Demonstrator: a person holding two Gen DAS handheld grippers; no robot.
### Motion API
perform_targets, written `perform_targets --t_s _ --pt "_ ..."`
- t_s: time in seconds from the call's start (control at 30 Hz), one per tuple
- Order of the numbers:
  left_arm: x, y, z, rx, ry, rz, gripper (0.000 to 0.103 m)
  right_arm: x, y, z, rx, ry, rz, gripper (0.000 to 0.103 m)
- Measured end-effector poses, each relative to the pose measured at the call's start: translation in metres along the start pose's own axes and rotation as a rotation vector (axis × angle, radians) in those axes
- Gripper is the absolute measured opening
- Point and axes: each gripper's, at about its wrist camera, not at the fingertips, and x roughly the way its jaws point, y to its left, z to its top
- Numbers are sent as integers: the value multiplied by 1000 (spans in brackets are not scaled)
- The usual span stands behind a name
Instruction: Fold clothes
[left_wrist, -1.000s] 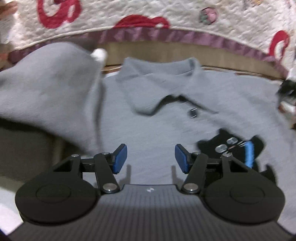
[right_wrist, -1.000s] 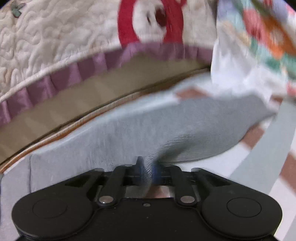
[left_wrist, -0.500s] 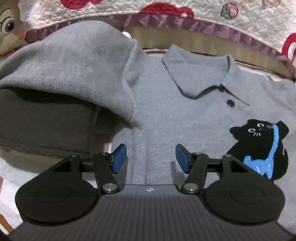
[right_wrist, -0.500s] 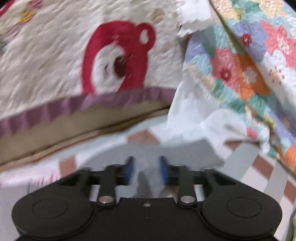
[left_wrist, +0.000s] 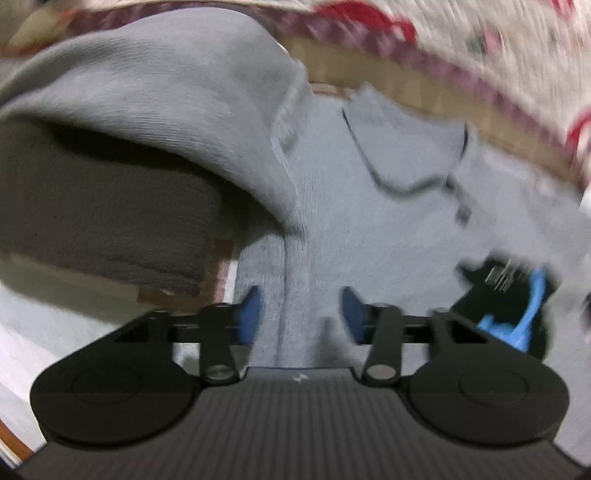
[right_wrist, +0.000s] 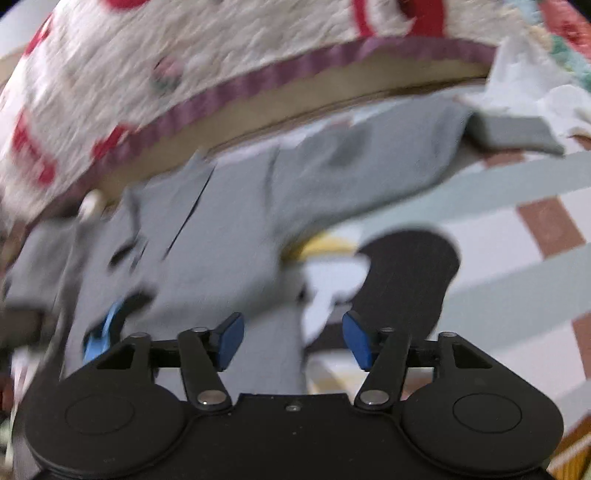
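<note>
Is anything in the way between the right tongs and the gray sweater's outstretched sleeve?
Nothing visible. The right tongs are open above the gray sweater, and its sleeve lies uncovered on the striped bedding.

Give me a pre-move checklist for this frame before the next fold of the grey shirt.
1. Left gripper free: ok, jaws open, nothing between them, over the shirt.
2. Right gripper free: ok, jaws open, nothing clamped, at the shirt's side edge.
3. One sleeve folded in: not ok, it arches loosely above the body rather than lying flat.
4. Other sleeve folded in: not ok, it stretches outward on the blanket.
5. Collar flat, cat patch facing up: ok.
6. Image sharpness for aiming: not ok, both views are motion-blurred.
</note>
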Motion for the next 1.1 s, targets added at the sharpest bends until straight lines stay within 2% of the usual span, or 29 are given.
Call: perform_targets --t_s 0.1,0.2,0.27,0.33,0.37,0.4,0.43,0.47,0.5,0.53,0.57,0.6,0.63,0.73,0.77,0.8,0.87,0.97,1.03,1.1 --pt "-8 10 1 -34 -18 7 38 -3 8 -26 -57 57 -23 69" --pt "-13 12 -3 -23 -18 27 38 9 9 -45 -81 73 -124 69" --pt "-10 14 -7 -56 14 10 45 18 9 -53 -63 110 -192 69" --pt "-8 11 -11 -54 27 -9 48 14 6 -62 -3 110 -170 67" --pt "-7 10 -14 -52 33 -18 53 13 7 -65 21 120 -119 67" --pt "-6 7 -16 -20 41 0 56 12 8 -68 45 130 -68 67" --pt "-5 4 -19 16 49 23 66 11 9 -71 68 140 -17 67" --pt "0 -1 -21 66 67 48 70 14 15 -75 51 165 8 67" --pt "6 -6 -24 117 86 74 70 16 20 -78 34 190 32 71" --pt "12 -8 -26 147 94 85 69 17 27 -79 -3 178 16 71" --pt "16 -8 -31 159 92 78 53 17 33 -81 -41 166 0 68" --pt "13 -3 -31 145 75 33 32 18 39 -83 -79 154 -16 20" --pt "9 3 -30 114 73 -1 9 19 45 -84 -116 141 -33 16" --pt "-26 25 -26 66 -20 33 9 -19 71 -71 -192 60 -60 12" --pt "-34 37 -28 6 -32 10 9 -38 81 -67 -224 27 -68 11" --pt "-37 43 -30 -51 -28 -22 9 -50 82 -69 -250 24 -115 10" --pt "-32 39 -40 -71 13 -38 10 -72 84 -73 -301 16 -209 10" --pt "-23 23 -54 -38 92 -32 12 -50 57 -88 -192 90 -229 11" --pt "-29 28 -62 -133 113 -101 15 -39 52 -93 -171 59 -202 13" --pt "-40 36 -74 -242 153 -210 27 -39 44 -91 -138 55 -169 17"
